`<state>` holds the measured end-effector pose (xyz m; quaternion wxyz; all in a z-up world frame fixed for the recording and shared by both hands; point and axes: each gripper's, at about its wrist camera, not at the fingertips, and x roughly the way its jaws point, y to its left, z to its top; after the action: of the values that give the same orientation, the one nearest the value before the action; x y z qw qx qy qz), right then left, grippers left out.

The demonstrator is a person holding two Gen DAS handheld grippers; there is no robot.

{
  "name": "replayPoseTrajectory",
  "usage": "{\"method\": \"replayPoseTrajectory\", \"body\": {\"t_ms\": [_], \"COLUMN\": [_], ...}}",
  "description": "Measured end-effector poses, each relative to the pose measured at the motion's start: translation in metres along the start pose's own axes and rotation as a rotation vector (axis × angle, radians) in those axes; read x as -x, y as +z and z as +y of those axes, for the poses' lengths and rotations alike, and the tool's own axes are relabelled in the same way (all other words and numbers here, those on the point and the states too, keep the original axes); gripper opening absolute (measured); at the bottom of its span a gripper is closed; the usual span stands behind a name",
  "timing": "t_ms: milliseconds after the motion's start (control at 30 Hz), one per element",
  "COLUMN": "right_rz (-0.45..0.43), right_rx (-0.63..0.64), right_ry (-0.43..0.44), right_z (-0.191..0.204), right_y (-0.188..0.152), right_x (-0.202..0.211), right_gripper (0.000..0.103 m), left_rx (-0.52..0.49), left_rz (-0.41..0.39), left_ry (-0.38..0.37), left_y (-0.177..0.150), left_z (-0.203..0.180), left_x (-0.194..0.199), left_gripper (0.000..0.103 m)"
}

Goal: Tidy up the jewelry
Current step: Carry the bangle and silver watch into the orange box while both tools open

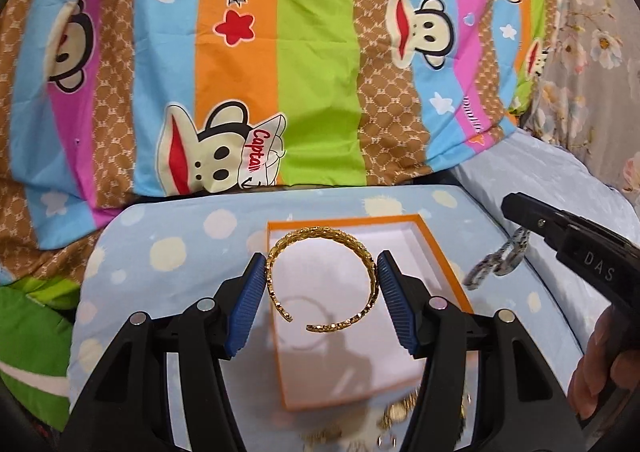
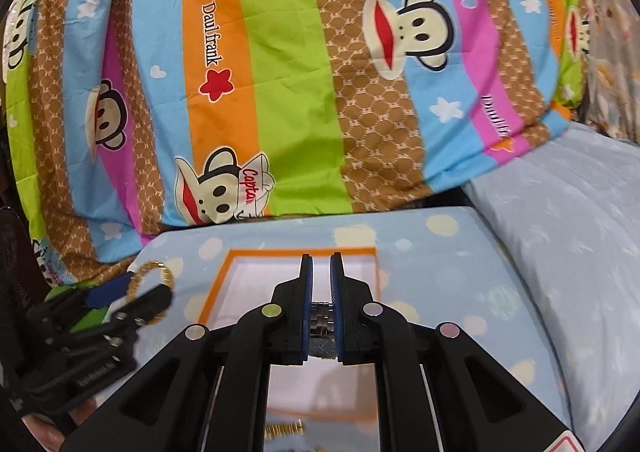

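Blue-padded fingers (image 1: pixel 256 292) of the left gripper (image 1: pixel 322 272) clamp a gold cuff bangle (image 1: pixel 320 280) by its two sides, its gap toward six o'clock, held above the box. Behind everything, a striped monkey-print quilt (image 1: pixel 240 52) fills twelve o'clock. Below it lies a light blue dotted surface (image 1: pixel 168 252), bearing an open orange box (image 1: pixel 440 252) with a white inside at centre. At three o'clock in the left view, the right gripper (image 2: pixel 320 276) is clenched on a silver link bracelet (image 1: pixel 500 260) that dangles beside the box. Blurred gold pieces (image 1: pixel 396 412) lie at six o'clock, just beside the box's near edge.
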<state>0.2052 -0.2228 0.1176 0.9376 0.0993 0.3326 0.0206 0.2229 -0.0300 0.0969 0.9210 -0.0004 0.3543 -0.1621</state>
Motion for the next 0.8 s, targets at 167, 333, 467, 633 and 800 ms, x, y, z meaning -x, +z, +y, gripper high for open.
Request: {"method": "replayPoseTrajectory", "body": {"t_ms": [167, 333, 467, 633, 800], "right_rz": [0.03, 0.12, 0.168, 0.142, 0.083], "right_rx": [-0.025, 0.001, 0.017, 0.019, 0.007], "right_ry": [0.018, 0.0, -0.027, -0.044, -0.042], "right_z": [-0.002, -0.005, -0.012, -0.018, -0.024], "right_y": [0.015, 0.006, -0.01, -0.017, -0.018], "right_x": [-0.063, -0.112, -0.13, -0.125, -0.098], "right_gripper": [0.009, 0.009, 0.009, 0.022, 0.023], "left_rx": [0.017, 0.04, 0.075, 0.106, 0.101], "left_rz": [0.058, 0.117, 0.186, 0.195, 0.131], "left_ry": [0.005, 0.022, 0.014, 0.008, 0.02], "left_y": [0.021, 0.022, 0.014, 0.008, 0.01], "left_z": [0.0, 0.001, 0.006, 0.011, 0.015], "left_x": [-0.064, -0.107, -0.131, -0.135, -0.116], "left_gripper": [0.055, 0.056, 0.056, 0.077, 0.077]}}
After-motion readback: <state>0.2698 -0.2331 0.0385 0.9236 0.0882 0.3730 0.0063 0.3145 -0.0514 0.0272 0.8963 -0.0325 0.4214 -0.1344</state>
